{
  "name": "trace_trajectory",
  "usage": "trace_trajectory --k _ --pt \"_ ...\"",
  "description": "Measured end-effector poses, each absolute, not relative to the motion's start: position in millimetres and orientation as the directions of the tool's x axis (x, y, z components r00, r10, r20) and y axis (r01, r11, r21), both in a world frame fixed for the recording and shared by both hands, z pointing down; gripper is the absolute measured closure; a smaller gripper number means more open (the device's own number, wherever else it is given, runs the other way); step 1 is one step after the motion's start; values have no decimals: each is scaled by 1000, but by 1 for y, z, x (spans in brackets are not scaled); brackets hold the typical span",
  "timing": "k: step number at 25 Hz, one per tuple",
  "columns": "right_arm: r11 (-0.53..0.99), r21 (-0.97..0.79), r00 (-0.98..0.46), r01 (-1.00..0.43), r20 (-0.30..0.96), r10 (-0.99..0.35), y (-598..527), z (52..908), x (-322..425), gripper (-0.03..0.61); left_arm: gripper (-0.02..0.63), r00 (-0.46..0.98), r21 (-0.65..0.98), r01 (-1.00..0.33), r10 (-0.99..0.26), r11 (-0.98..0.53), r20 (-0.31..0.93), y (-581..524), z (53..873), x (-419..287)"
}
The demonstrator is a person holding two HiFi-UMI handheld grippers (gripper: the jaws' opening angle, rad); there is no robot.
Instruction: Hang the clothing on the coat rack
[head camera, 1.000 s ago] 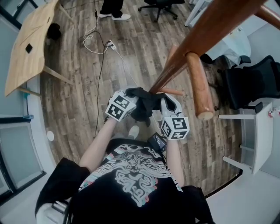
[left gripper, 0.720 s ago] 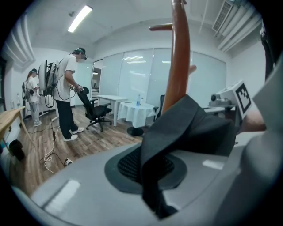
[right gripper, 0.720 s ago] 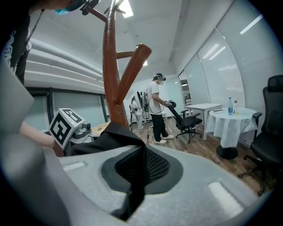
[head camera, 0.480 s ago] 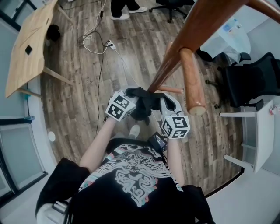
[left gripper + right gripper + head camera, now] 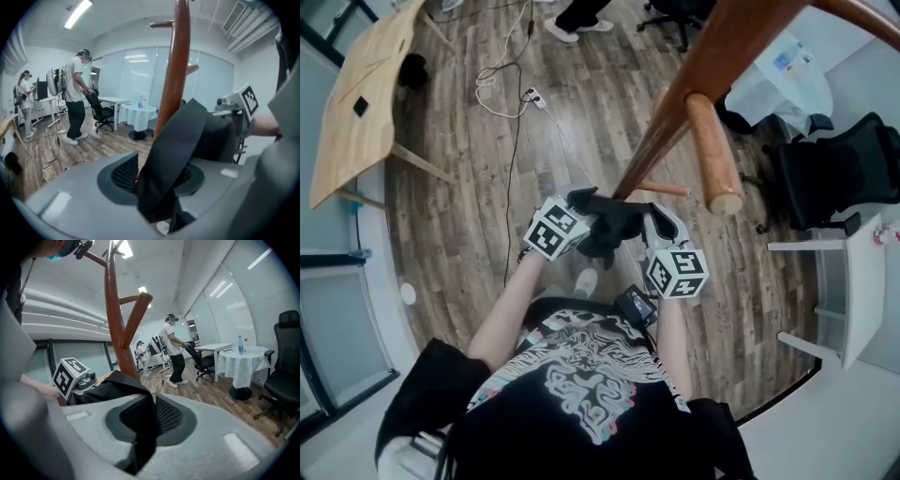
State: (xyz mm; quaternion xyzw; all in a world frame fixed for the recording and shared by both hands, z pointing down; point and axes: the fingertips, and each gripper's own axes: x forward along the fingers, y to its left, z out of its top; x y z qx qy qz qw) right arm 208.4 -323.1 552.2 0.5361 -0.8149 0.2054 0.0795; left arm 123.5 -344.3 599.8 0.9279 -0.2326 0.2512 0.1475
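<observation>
A black garment (image 5: 609, 225) hangs bunched between my two grippers, right against the brown pole of the coat rack (image 5: 675, 112), below its thick peg (image 5: 714, 150). My left gripper (image 5: 581, 220) has just been opening. In the left gripper view a dark strap of the garment (image 5: 178, 145) still lies across the ribbed pad between the parted jaws of the left gripper (image 5: 159, 206). My right gripper (image 5: 652, 230) is shut on the garment. In the right gripper view a fold of the garment (image 5: 124, 385) is pinched in the right gripper (image 5: 140, 446), beside the pole (image 5: 115, 319).
A wooden table (image 5: 366, 84) stands at the far left, with cables (image 5: 511, 84) trailing on the plank floor. A black office chair (image 5: 834, 178) and a white shelf unit (image 5: 844, 281) are on the right. A person (image 5: 75, 93) stands across the room by a white-clothed round table (image 5: 243, 366).
Both grippers stay at the pole with the garment between them. The rack's peg sits a little higher in view, and the feet at the top edge have shifted right.
</observation>
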Motion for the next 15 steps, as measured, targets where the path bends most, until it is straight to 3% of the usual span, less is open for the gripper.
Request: trace_trajectory --k 15 --pt "287 -261 -374 -922 398 -838 -304 558 212 534 482 762 176 -512 -350 -841 545 -323 599 108"
